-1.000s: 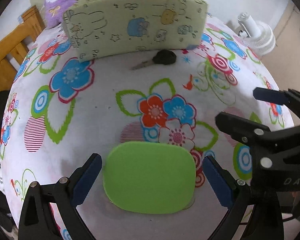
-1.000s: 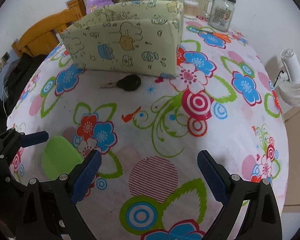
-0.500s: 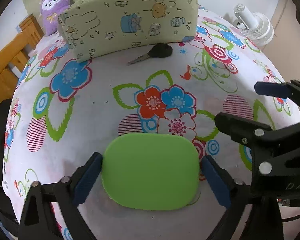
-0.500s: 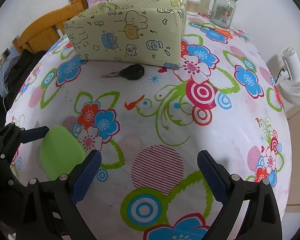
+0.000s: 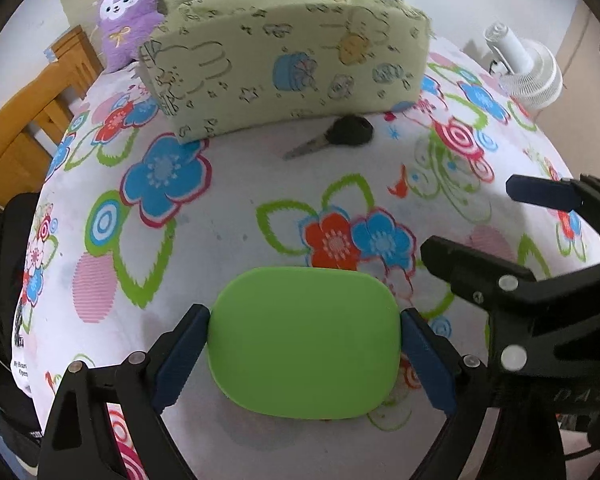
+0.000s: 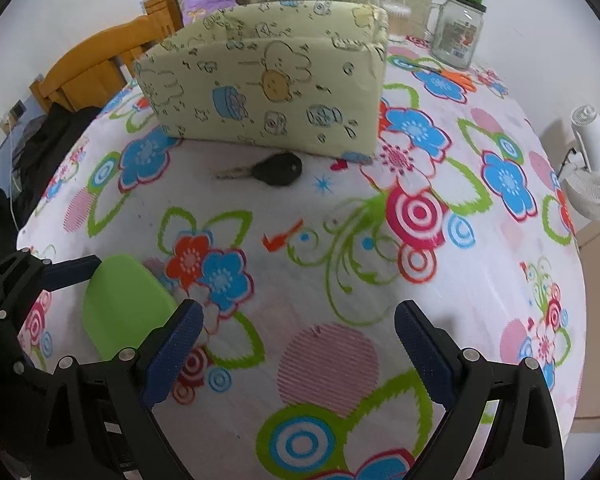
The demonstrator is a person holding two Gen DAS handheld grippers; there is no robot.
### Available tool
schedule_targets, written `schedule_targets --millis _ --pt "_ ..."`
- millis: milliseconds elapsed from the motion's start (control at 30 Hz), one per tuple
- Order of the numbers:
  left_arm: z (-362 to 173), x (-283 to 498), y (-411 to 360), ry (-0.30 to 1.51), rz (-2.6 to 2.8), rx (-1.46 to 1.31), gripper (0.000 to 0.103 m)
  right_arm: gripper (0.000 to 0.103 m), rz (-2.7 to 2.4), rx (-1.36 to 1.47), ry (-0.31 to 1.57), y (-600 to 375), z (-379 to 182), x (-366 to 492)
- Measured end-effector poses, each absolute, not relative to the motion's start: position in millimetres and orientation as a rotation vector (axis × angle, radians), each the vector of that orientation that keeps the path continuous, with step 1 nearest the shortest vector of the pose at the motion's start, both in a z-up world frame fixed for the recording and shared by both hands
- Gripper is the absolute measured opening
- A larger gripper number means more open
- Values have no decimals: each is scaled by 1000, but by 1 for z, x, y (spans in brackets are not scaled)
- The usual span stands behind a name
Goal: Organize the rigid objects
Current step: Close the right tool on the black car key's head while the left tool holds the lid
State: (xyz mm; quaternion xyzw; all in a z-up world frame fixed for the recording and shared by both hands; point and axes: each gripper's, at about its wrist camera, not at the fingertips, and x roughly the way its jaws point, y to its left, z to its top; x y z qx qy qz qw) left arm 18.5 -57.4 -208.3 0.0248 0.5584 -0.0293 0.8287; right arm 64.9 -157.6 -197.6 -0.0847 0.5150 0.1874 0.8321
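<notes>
Left wrist view: left tongs (image 5: 305, 344) pinching green lid (image 5: 304, 342) by its left and right edges, flat, long axis left to right, low over desk (image 5: 228, 216). Partial print "My Heart" on cloth at near left edge. Right tongs (image 6: 296, 356) spread wide, nothing between. Farther off, black key (image 5: 334, 138), blade pointing left, just beside cartoon-printed box (image 5: 284, 64). Jar (image 6: 456, 36) label unreadable.

Green lid (image 5: 304, 342) smooth matt plastic; tablecloth (image 5: 228, 216) printed cloth; key (image 5: 342, 136) metal blade.
</notes>
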Motion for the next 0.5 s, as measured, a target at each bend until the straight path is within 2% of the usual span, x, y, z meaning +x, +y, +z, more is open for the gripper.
schedule_targets --millis 500 --pt "-207 67 -32 1194 -27 11 95 94 420 -198 1052 -132 -196 119"
